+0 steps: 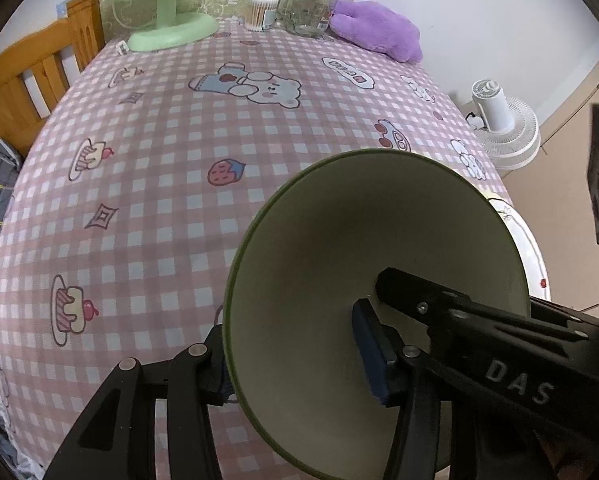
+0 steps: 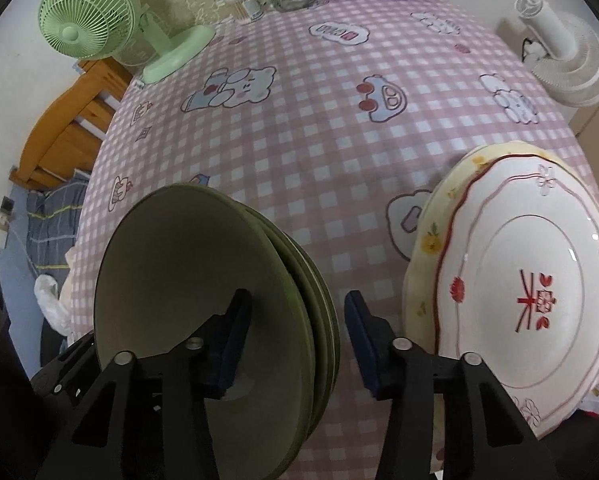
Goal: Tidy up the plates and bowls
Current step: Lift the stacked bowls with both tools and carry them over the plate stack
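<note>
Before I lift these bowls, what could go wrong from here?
1. The right gripper is open astride the rim of the nested green bowls; lifted without a firm clamp, the stack may slip or separate.
2. The left gripper works the same stack, so the fingers could clash.
3. The white plate lies close by on a yellow plate near the table's edge; a rightward swing could knock them.

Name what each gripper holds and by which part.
Left gripper: shut on the green bowl's rim wall. Right gripper: open, one finger inside the green bowl stack, gripping nothing.
</note>
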